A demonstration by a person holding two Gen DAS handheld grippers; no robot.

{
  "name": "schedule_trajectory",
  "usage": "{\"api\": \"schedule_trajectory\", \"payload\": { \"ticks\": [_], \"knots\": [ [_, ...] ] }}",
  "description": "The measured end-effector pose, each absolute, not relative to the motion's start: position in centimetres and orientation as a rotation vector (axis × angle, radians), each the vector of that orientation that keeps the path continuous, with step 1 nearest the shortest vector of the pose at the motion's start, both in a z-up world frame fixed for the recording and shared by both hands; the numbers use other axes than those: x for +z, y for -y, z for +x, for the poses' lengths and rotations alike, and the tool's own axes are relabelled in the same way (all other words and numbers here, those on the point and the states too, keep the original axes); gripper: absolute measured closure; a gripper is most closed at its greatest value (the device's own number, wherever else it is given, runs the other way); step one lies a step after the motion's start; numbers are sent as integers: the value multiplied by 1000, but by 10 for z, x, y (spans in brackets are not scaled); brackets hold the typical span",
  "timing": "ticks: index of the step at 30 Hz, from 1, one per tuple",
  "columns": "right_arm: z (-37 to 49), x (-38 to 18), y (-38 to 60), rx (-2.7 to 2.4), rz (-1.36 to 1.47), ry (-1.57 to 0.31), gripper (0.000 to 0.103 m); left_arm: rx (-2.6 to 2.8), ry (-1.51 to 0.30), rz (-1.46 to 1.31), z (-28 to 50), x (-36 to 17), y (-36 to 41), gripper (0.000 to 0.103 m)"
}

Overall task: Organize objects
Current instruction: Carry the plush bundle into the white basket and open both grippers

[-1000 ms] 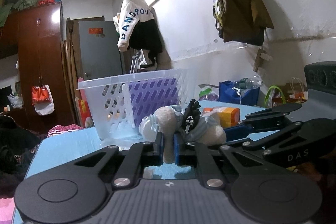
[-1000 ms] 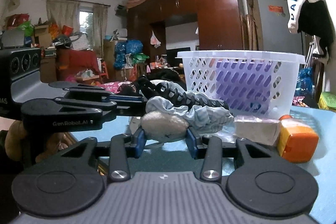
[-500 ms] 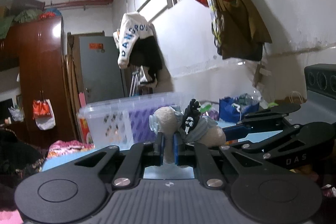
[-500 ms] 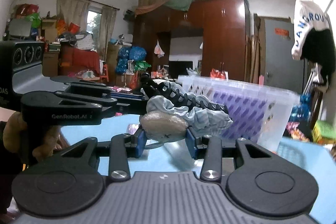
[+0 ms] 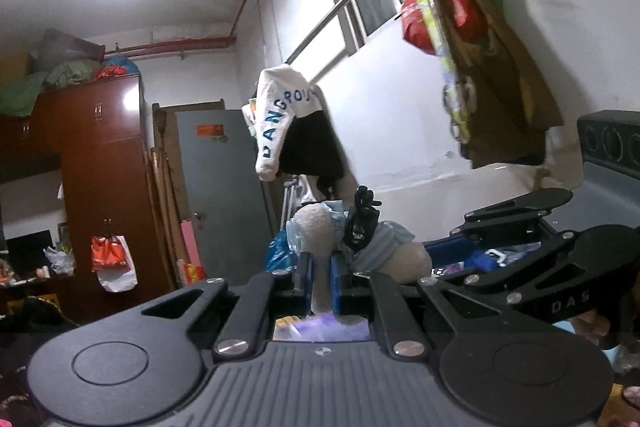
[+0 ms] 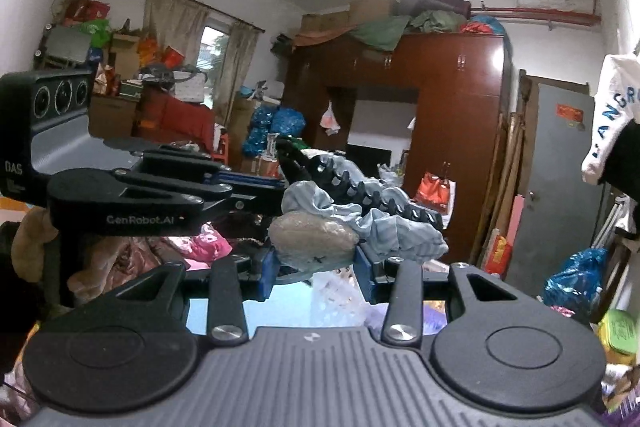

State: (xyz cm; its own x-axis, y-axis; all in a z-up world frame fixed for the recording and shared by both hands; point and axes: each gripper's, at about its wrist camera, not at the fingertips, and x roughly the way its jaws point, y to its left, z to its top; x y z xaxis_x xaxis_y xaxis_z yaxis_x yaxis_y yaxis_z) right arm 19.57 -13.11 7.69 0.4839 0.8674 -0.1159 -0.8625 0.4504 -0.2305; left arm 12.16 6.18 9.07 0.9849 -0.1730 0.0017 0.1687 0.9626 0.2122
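Note:
Both grippers hold one bundle in the air: a cream plush toy (image 5: 316, 227) wrapped in a light-blue scrunchie (image 6: 400, 231) with a black claw clip (image 5: 362, 223) on top. My left gripper (image 5: 319, 285) is shut on one cream end of the toy. My right gripper (image 6: 316, 269) is shut on the other cream end (image 6: 312, 239). Each gripper shows in the other's view, the right one (image 5: 520, 259) at the right and the left one (image 6: 132, 195) at the left. A sliver of the white and purple basket (image 5: 320, 331) shows low between the left fingers.
The blue tabletop (image 6: 248, 311) shows below the right gripper. A brown wardrobe (image 6: 456, 131), a grey door (image 5: 220, 195) and hung clothes (image 5: 288, 123) stand behind. Bags hang on the wall (image 5: 480, 67) at the right. Piled clutter (image 6: 160, 107) fills the far left.
Both grippers have lifted the toy bundle well up off the table. The basket and the orange bottle have dropped out of view below.

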Motion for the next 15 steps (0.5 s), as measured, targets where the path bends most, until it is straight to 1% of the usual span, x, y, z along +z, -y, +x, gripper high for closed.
{"api": "schedule_trajectory", "payload": {
  "ticks": [4, 7, 12, 15],
  "knots": [
    [240, 76, 110, 1089, -301, -32, 59, -130, -24, 198, 162, 100, -72, 91],
    [266, 73, 95, 1074, -316, -97, 59, -116, -70, 169, 190, 97, -81, 91],
    [280, 60, 81, 1022, -359, -161, 58, -105, -155, 140, 230, 80, -91, 91],
    [283, 57, 85, 1019, -359, -179, 58, -107, -172, 120, 234, 74, -96, 91]
  ]
}}
